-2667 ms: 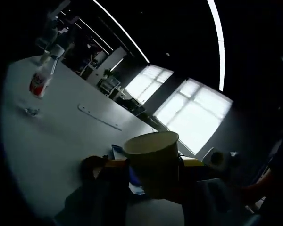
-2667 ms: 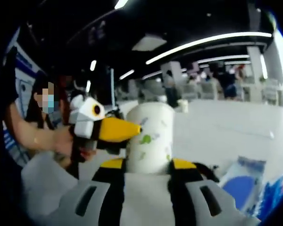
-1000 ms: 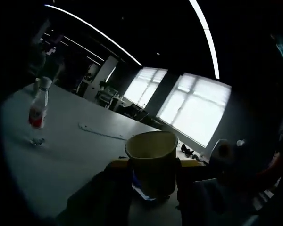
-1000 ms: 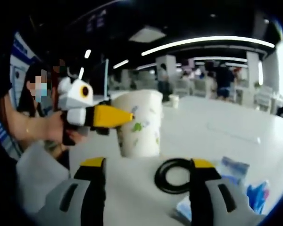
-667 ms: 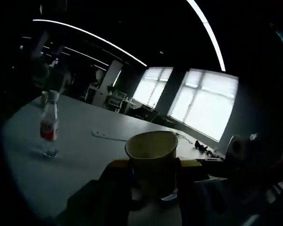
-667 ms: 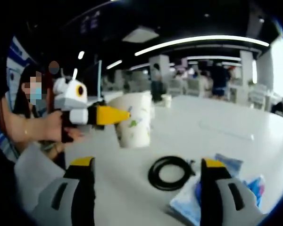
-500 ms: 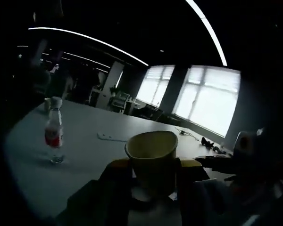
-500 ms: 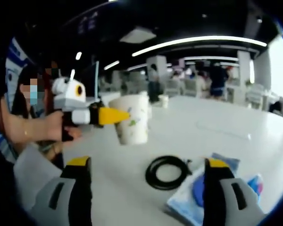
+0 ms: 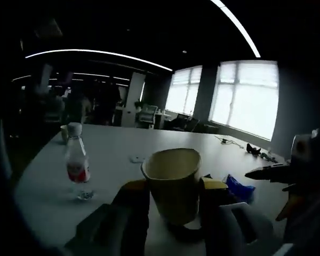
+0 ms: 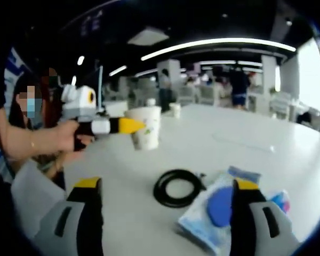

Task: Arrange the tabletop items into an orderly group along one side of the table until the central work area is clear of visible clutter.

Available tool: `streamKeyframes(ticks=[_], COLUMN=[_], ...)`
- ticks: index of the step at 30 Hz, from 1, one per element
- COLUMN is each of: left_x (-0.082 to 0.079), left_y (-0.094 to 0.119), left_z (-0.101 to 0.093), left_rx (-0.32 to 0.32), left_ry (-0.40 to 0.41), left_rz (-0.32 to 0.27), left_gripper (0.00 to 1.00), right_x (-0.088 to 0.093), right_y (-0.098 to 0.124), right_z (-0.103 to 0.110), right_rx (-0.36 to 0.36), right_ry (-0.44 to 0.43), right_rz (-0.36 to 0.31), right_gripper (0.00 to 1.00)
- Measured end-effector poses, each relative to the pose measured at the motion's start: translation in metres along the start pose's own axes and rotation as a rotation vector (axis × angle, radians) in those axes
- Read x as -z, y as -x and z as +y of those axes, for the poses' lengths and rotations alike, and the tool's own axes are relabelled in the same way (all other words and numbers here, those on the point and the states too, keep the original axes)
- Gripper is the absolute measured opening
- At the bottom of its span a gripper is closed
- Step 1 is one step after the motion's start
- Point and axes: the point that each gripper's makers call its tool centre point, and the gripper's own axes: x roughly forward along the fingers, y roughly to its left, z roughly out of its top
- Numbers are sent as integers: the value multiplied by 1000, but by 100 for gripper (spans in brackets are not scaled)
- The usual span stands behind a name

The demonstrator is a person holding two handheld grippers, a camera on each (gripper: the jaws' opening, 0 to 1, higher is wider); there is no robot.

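A white paper cup [image 9: 170, 165] with green leaf prints sits between the yellow jaws of my left gripper [image 9: 173, 188], which is shut on it. In the right gripper view that cup [image 10: 145, 128] hangs above the white table [image 10: 245, 144] at the far left, with the left gripper [image 10: 129, 126] on it and a person's hand behind. My right gripper [image 10: 168, 213] stands open over a black cable coil [image 10: 176, 188], apart from it. A blue and white wipes pack [image 10: 218, 209] lies just right of the coil.
A water bottle [image 9: 77, 169] with a red label stands at the left, a small cup [image 9: 64, 133] behind it. The right gripper [image 9: 266, 192] enters from the right beside the blue pack [image 9: 239, 186]. Another small cup [image 10: 174, 109] stands farther back.
My right gripper let go of the paper cup, opened wide and drew back. The left gripper kept the cup and carried it away to the far left; the left view swung round.
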Motion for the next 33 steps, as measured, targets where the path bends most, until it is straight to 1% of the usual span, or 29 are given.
streamKeyframes(ticks=[3, 7, 11, 14, 15, 17, 20, 21, 23, 25, 27, 30, 32, 33], left_x=[2, 7, 13, 17, 15, 16, 20, 21, 20, 22, 26, 29, 30, 31], left_y=[-4, -12, -23, -29, -30, -34, -43, -44, -48, -53, -58, -64, -68, -70], left_z=[9, 27, 43, 53, 60, 61, 69, 69, 73, 77, 81, 88, 93, 95], left_rx=[-29, -92, -137, -164, -194, -196, -211, -213, -218, -227, -225, -239, -251, -256], left_ry=[-7, -53, -61, -56, -75, -90, -106, -104, -62, -89, -75, -79, -76, -61], left_rz=[-4, 8, 12, 19, 1, 2, 10, 10, -10, -3, 7, 11, 1, -12], left_gripper=[35, 35, 35, 35, 35, 35, 35, 35, 35, 36, 36, 36, 36, 35], right_x=[5, 13, 22, 27, 29, 31, 35, 35, 38, 40, 43, 47, 50, 51], right_y=[1, 1, 1, 0, -1, -1, -3, -4, -6, -8, -10, -14, -17, -18], right_z=[-4, -10, -17, -23, -25, -27, -31, -32, -33, -34, -36, -36, -36, -35], right_rx=[16, 28, 54, 67, 70, 80, 91, 90, 91, 90, 99, 105, 106, 108], right_ry=[6, 0, -4, -24, -33, -39, -36, -35, -42, -46, -51, -77, -88, -95], right_rz=[10, 27, 51, 53, 55, 58, 70, 71, 80, 83, 89, 92, 95, 97], right_gripper=[98, 98, 97, 97, 96, 95, 94, 94, 94, 94, 94, 94, 94, 94])
